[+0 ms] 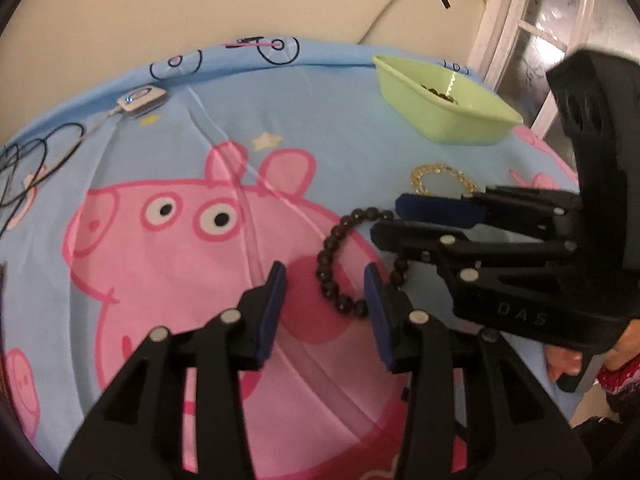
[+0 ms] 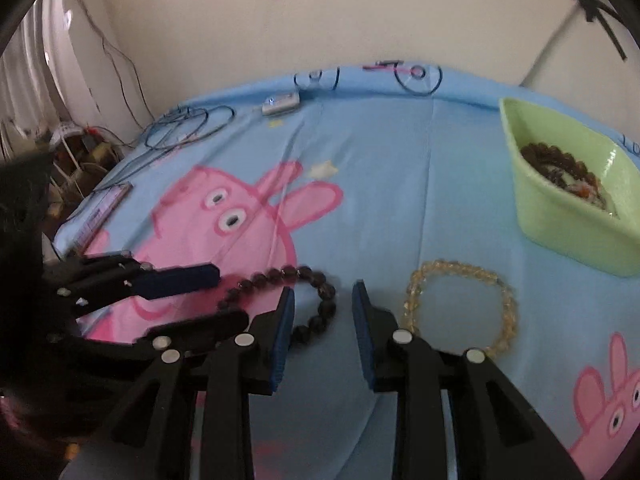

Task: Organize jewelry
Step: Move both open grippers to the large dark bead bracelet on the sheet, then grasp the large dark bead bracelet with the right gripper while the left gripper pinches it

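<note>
A dark beaded bracelet [image 1: 334,264] lies on the blue cartoon-pig sheet [image 1: 280,120]; it also shows in the right wrist view [image 2: 280,276]. My left gripper [image 1: 326,276] is open, its fingers on either side of the bracelet's near part. My right gripper [image 2: 322,294] is open over the bracelet's right end; in the left wrist view it [image 1: 386,218] reaches in from the right. A pale yellow beaded bracelet [image 2: 460,304] lies on the sheet to the right, also visible in the left wrist view [image 1: 440,178]. A light green bowl [image 2: 560,220] holds several beaded bracelets [image 2: 560,168].
The green bowl [image 1: 440,96] stands at the back right. A small white device [image 1: 140,100] with coiled black cables [image 1: 28,168] lies at the back left. A wall [image 2: 280,20] runs behind the bed, with a window [image 1: 560,20] to the right.
</note>
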A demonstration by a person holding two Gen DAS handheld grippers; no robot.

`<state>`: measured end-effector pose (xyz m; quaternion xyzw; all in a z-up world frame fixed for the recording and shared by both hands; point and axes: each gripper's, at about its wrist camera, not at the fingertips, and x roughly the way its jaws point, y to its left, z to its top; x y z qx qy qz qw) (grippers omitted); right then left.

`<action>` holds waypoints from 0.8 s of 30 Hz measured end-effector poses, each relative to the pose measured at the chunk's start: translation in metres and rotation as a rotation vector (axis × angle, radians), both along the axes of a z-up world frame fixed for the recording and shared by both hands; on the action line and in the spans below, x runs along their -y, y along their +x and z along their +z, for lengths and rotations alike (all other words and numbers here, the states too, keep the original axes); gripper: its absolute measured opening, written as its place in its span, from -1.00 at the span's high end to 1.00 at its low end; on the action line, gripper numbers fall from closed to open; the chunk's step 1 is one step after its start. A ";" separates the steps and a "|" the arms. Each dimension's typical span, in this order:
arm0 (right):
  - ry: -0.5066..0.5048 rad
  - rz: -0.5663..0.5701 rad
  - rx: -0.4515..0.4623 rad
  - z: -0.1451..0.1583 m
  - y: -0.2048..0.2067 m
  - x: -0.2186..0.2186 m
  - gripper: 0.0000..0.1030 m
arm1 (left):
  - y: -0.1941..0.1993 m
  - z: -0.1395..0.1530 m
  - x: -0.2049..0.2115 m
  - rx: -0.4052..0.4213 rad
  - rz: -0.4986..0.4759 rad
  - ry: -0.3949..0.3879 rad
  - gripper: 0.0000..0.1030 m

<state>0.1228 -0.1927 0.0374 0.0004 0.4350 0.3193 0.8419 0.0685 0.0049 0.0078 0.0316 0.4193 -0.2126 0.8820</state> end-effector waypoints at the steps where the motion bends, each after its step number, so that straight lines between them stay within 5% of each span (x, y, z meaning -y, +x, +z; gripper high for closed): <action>1: -0.004 0.004 0.002 0.000 0.000 -0.001 0.90 | 0.000 0.000 0.000 0.002 0.000 0.003 0.25; 11: -0.057 -0.020 0.034 -0.001 -0.010 -0.002 1.00 | -0.001 -0.001 -0.001 0.007 -0.004 -0.006 0.25; 24: 0.030 -0.041 -0.025 -0.004 -0.007 0.008 1.00 | 0.000 -0.001 -0.001 0.004 -0.019 -0.014 0.20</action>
